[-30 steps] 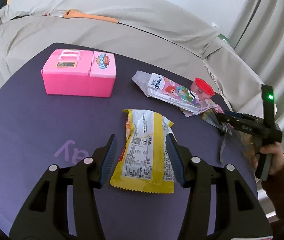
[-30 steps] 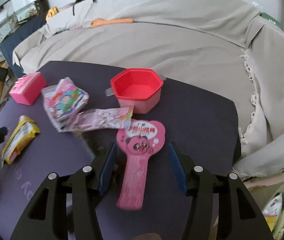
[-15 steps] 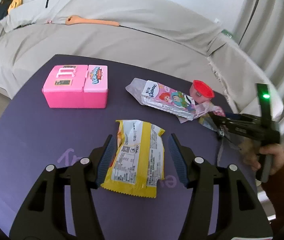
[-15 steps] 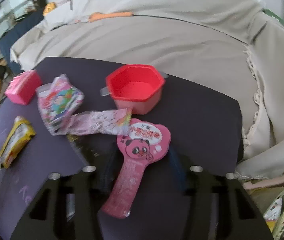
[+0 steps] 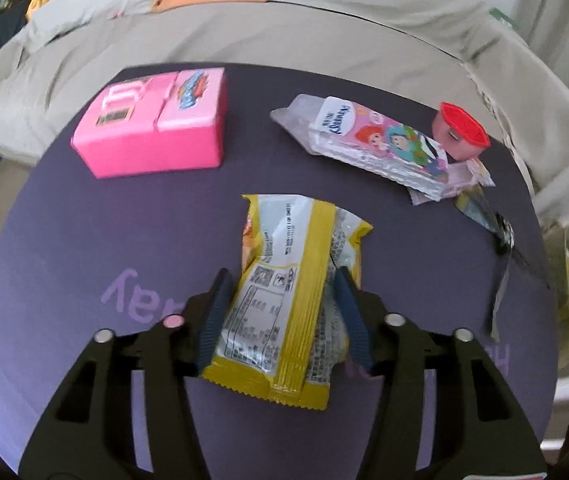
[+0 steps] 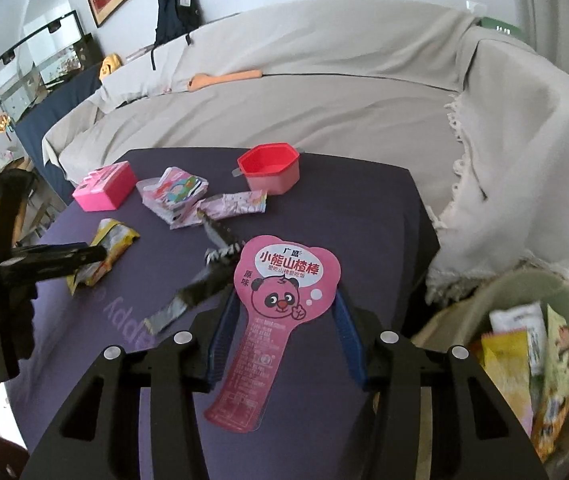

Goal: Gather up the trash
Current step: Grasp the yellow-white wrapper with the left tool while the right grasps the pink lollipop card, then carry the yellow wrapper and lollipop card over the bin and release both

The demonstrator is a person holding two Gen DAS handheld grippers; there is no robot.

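In the left wrist view the left claw [image 5: 282,320] had come forward over the yellow wrapper [image 5: 292,300], which a second before lay just ahead of its tips and now sat low in the centre of the frame between the blue pads; the jaws had just been closing, and the pads looked pressed against the wrapper's sides, which bulged up between them; this read as a grip being taken, with the wrapper still on the purple counter [image 5: 84,240]. Upper left of it stood the pink toy box [image 5: 152,136]; upper right lay the cartoon tissue pack [image 5: 380,144] and the red cup [image 5: 462,132], both untouched.

In the right wrist view the right claw [image 6: 284,336] was clenched on the pink panda wrapper [image 6: 280,304], which had been lying on the counter and was now raised above it, centre of frame; the waste bin [image 6: 524,280], already holding wrappers, had come into view at lower right; so the drop seemed the next step, while the silver wrapper [image 6: 188,300] at centre left still waited.
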